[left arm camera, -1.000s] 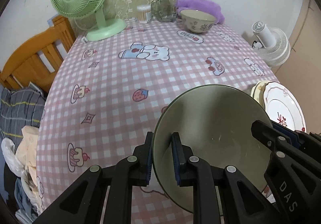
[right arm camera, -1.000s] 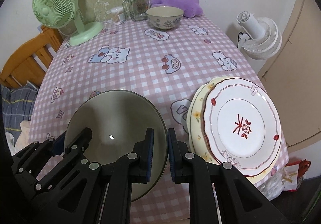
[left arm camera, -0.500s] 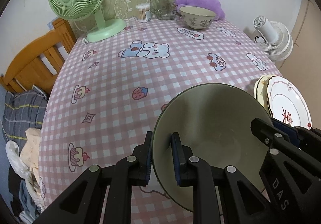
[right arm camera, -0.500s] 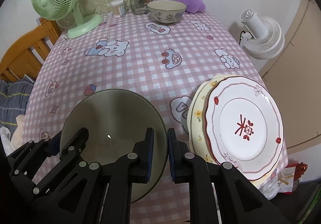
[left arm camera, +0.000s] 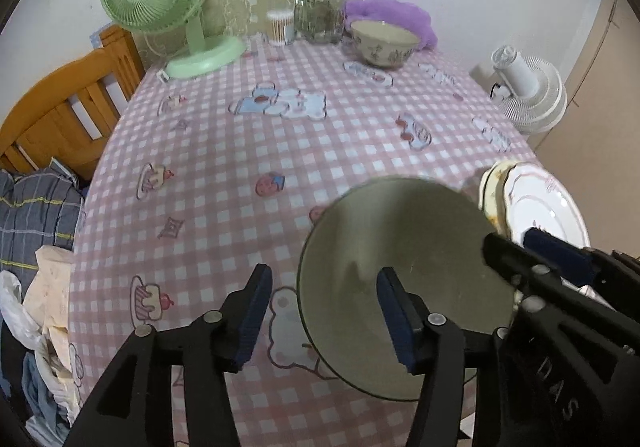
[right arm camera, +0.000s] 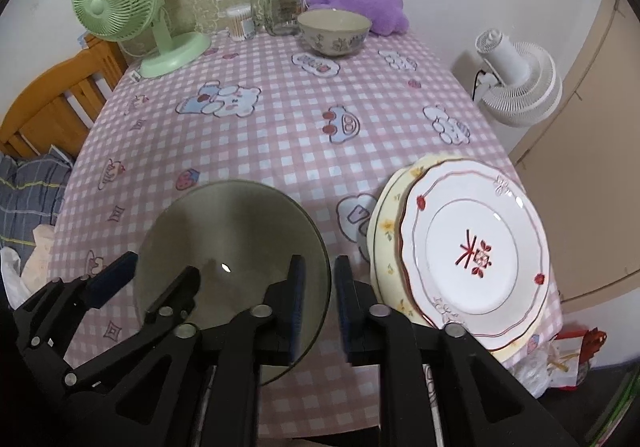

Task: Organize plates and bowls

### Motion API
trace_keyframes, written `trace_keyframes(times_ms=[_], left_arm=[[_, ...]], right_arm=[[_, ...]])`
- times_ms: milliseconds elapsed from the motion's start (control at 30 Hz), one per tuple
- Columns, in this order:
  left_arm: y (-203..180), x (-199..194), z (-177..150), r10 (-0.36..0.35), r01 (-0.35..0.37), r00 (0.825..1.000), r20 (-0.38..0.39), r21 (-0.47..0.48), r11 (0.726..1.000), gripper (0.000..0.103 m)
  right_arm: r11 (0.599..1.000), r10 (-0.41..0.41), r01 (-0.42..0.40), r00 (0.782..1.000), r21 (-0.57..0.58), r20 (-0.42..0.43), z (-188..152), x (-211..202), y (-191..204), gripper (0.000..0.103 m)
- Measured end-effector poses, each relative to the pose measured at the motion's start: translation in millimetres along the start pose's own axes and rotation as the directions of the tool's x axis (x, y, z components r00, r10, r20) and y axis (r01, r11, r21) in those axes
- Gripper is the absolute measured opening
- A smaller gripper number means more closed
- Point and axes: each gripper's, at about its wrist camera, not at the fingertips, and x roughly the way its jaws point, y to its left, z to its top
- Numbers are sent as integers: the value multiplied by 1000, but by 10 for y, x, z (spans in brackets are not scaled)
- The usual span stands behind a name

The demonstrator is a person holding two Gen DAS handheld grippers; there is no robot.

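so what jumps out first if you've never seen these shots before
The big grey-green bowl sits near the table's front edge, with the left gripper and right gripper each straddling a side of its rim, jaws opening. Right of it lies a stack of plates, the top one white with a red mark. At the far end stand a green fan and a small patterned bowl.

glossy ceramic plates (right arm camera: 472,247), smooth dull-green glazed bowl (right arm camera: 232,247), checked cloth on desk (right arm camera: 280,135), clear glass jar (right arm camera: 282,9), varnished wood bedframe (left arm camera: 60,115)
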Motion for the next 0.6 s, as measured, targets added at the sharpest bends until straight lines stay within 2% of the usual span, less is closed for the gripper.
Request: trace_keyframes(times_ms=[33,67,100,167,367,600], left_arm=[[7,-42,27,-5,5,1000,10,-3,1000,65],[18,-82,48,-7,8,1000,20,-7,1000,67],[22,-126,78,-11,11,999,31,-6,1000,72],[20,-205,147,-12,12,999,49,0,1000,80],[-18,-359,338,-18,19,995,93,-3,1000,82],[-143,-359,605,39,-35,991,131,-36,999,82]], right_arm=[[1000,1,-1,1000,2,11,17,-44,-5,55],[1000,-4,4,999,11,37,49,-127,-17,62],[1000,-11,10,998,18,54,77,-185,-31,65],[1000,2,-3,998,18,65,139,-245,-45,68],[1000,15,-17,993,15,119,324,-406,-68,81],[998,57,-55,986,-15,156,612,-394,-200,83]])
